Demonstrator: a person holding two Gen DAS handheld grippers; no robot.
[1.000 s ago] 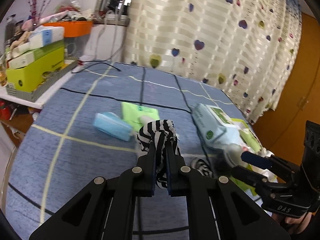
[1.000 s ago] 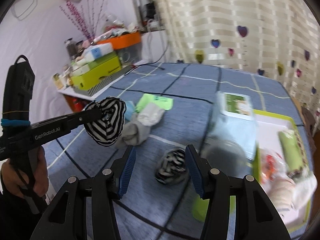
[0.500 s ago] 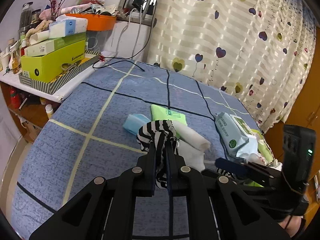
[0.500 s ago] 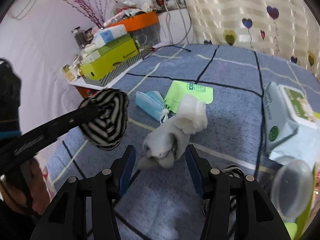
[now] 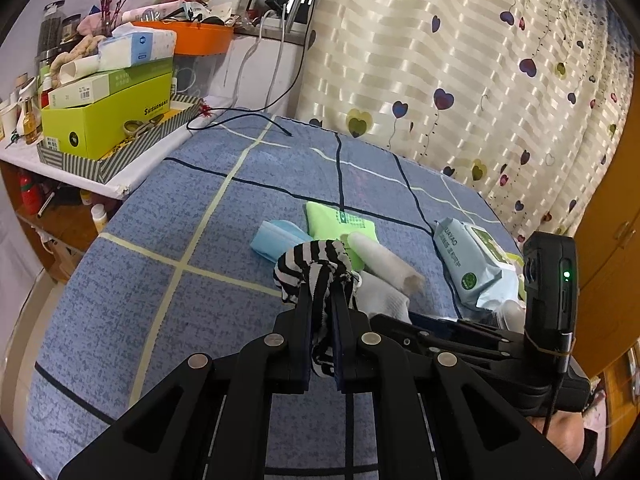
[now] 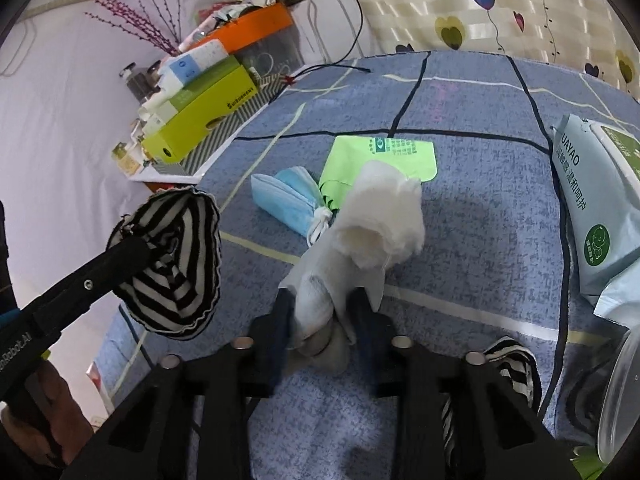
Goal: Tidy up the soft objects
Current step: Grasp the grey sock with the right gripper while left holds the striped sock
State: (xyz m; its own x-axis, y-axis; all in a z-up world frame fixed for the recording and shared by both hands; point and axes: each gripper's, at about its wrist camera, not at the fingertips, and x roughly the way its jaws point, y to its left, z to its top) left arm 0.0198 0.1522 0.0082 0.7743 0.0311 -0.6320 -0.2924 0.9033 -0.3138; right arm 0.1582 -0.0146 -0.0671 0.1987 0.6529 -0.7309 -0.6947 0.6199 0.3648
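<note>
We've got the striped sock [image 5: 316, 268] pinched tight in the left gripper [image 5: 322, 312], bunched into a wad and held up in the air above the near-left part of the bed [image 5: 160, 216]. It's too balled up to have a real long axis; the loose end just hangs down between the fingers.

The white sock [image 6: 360, 232] is the one in play. It lies mid-bed, long axis running from the near edge away toward the curtain side, rolled fluffy cuff at the far end and the toe end toward us. The right gripper [image 6: 320, 320] has its jaws partly closed around that near end. They look to be touching the fabric, but we can't tell if it's a firm squeeze.

So our read: we're at the grab step for the white sock. Next up is finishing the close and lifting without dragging the blue mask [image 6: 284, 196] or green packet [image 6: 380, 156], which it's lying right against.

Another striped sock [image 6: 508, 364] sits by the near edge, with the wipes pack [image 6: 596, 200] to the right.
</note>
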